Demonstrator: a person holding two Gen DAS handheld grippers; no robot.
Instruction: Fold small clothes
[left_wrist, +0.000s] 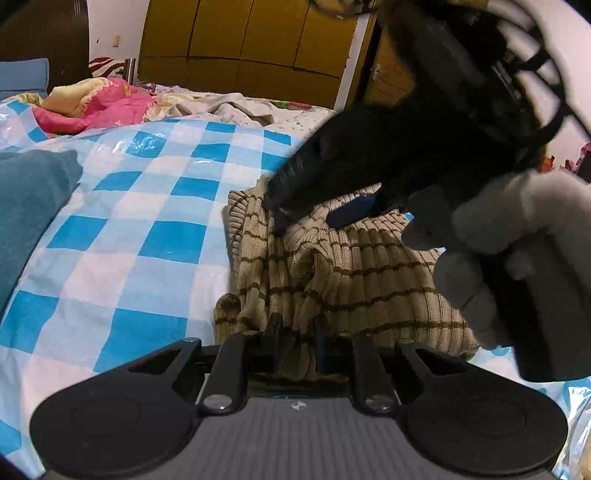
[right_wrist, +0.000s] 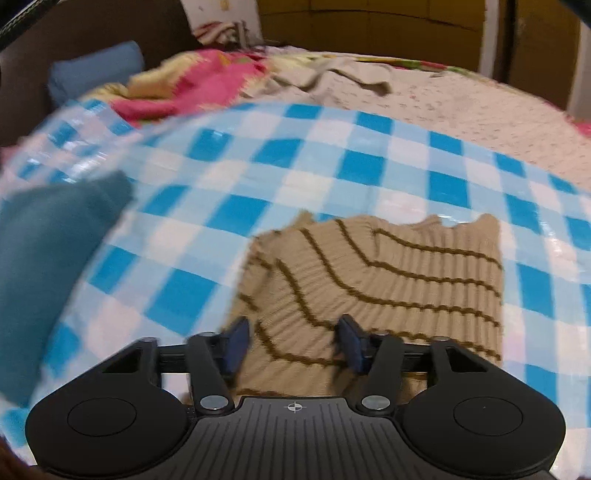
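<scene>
1 striped sweater (right_wrist: 373, 288), 1 teal cloth (right_wrist: 48, 258), 1 checkered sheet (right_wrist: 295, 166)

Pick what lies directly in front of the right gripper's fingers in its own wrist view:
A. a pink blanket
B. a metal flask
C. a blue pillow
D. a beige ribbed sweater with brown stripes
D: in the right wrist view the striped sweater spreads on the blue checked sheet just ahead of the right gripper, whose jaws stand apart.
</scene>
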